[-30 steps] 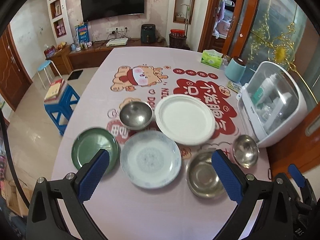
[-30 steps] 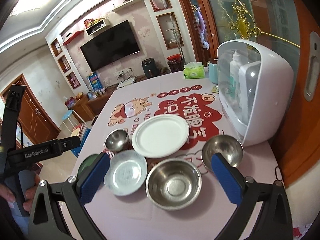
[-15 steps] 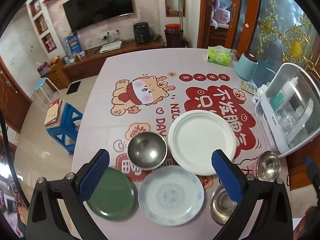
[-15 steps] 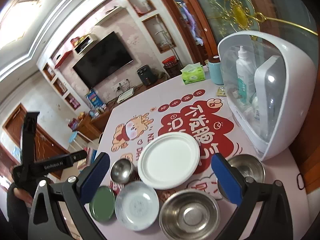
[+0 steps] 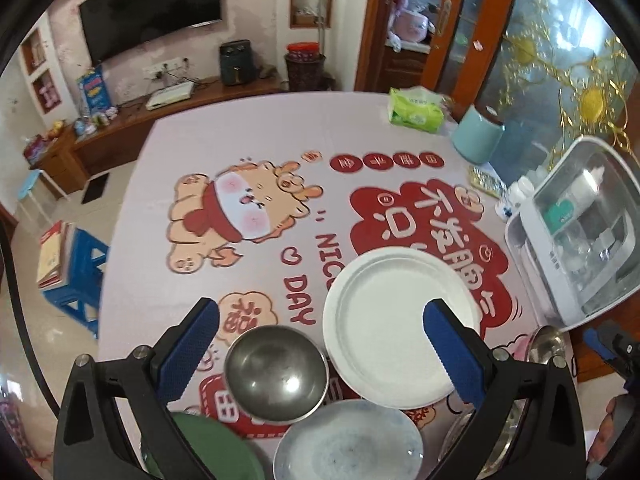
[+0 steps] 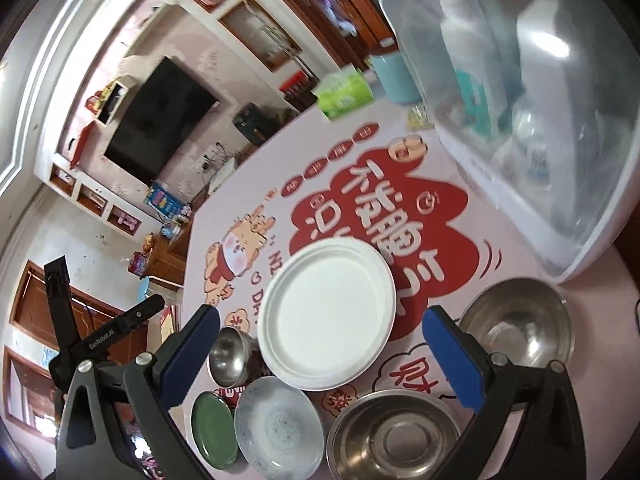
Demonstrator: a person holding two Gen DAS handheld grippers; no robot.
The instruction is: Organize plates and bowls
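Steel bowl [image 5: 276, 372] nearer left tongs [image 5: 316, 350] | both tongs agape

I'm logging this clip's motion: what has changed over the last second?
Both open grippers, left gripper and right gripper, have advanced over the table, the right one also tilting. Nothing was grasped or released. The white plate, steel bowls, green plate and patterned plate stayed put.
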